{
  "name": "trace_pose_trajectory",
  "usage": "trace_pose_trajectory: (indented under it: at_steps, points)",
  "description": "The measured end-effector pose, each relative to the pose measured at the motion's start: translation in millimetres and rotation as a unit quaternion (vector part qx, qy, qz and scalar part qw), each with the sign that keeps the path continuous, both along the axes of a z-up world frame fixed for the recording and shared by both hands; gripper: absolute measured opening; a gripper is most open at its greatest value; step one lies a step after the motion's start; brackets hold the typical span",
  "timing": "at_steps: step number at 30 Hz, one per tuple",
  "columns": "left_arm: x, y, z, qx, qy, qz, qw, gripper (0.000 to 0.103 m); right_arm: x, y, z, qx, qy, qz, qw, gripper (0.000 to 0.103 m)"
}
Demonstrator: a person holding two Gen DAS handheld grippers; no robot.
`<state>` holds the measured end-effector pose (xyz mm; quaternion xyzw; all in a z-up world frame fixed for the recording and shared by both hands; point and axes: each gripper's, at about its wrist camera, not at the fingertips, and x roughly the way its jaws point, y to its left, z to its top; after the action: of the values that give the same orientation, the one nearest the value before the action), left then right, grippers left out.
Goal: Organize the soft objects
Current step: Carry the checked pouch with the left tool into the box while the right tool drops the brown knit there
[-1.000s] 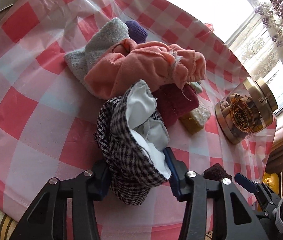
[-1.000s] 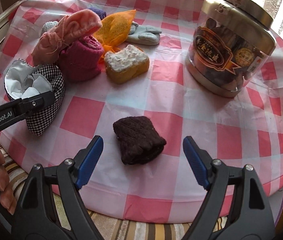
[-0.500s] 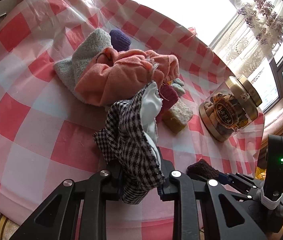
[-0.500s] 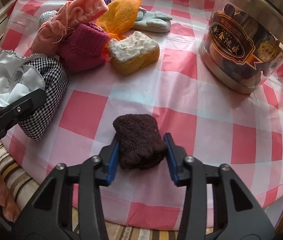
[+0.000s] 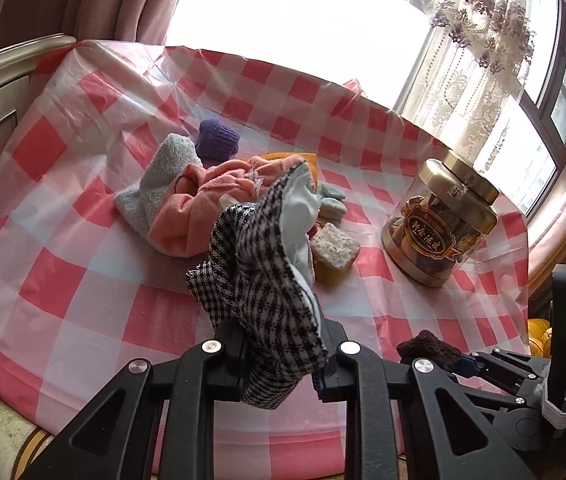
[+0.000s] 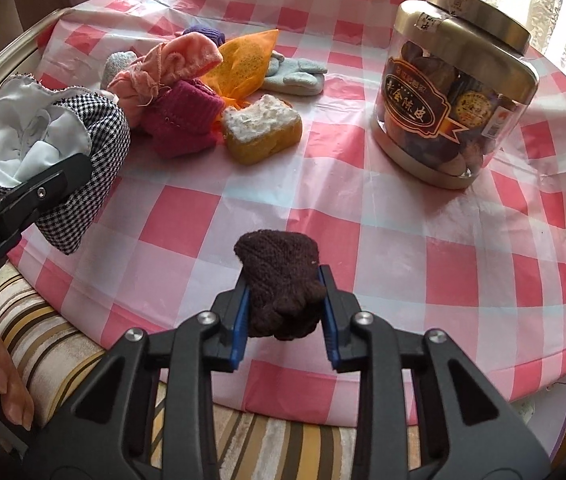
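So both hands were already loaded here, and the thing that mattered was where the heap of soft stuff sat relative to each of them. Using the glass jar (image 6: 453, 88) as the landmark: nearest the camera, on the near-left side of the jar and well apart from it, the right hand-held gripper (image 6: 285, 308) had its blue pads squeezed onto the dark brown knit piece (image 6: 281, 284), and the jaws were closing a bit more, with the knit bunched between them and standing up off the checked surface (image 6: 403, 216). Over on the far left of the jar, the left hand-held gripper (image 5: 283, 354) was pinching the houndstooth pouch (image 5: 261, 280) at its lower end, pressed tight on the fabric, white lining flopping open at the top, so its long axis ran roughly up and away from the fingers. Past both of them, left of the jar and further back, lay the pile: a yellow sponge (image 6: 261, 130) closest to the jar, a magenta knit (image 6: 183, 120) just beside it, then the peach cloth (image 6: 167, 66), the orange mesh bag (image 6: 243, 60) and the pale mitten (image 6: 295, 74) behind. My read: the pile lay ahead and left of the right hand, and the left hand was the nearer one, practically beside it.
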<state>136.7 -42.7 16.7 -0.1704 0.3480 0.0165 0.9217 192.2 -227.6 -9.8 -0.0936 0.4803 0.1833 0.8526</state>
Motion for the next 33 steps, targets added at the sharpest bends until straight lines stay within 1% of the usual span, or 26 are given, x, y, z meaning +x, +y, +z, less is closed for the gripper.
trace_pose_trajectory:
  at_steps: [3,8,14,16,25,33]
  points:
    - [-8.9,-6.0,6.9,-0.005,-0.004,-0.003,1.0,0.024,-5.3,-7.3,3.9,0.007,-0.006,-0.001,1.0,0.034]
    - [-15.4,-19.6,11.5,-0.031,0.005,-0.018,0.9993,0.024,-18.5,-21.5,11.4,0.03,-0.004,-0.003,1.0,0.034]
    - [-25.7,-53.8,15.7,-0.042,0.012,-0.06,0.9972,0.024,-33.7,-43.3,19.0,0.042,-0.011,-0.016,0.999,0.034]
    - [-29.3,-66.5,17.0,-0.044,0.014,-0.077,0.9959,0.024,-36.5,-52.7,19.6,0.05,-0.007,-0.022,0.998,0.034]
    - [-42.0,-118.8,21.9,-0.058,0.026,-0.146,0.9873,0.024,-55.3,-100.8,22.0,0.054,-0.011,-0.056,0.997,0.034]
    - [-49.7,-161.6,22.9,-0.066,0.045,-0.208,0.9749,0.024,-66.1,-166.8,21.0,0.049,-0.011,-0.111,0.993,0.034]
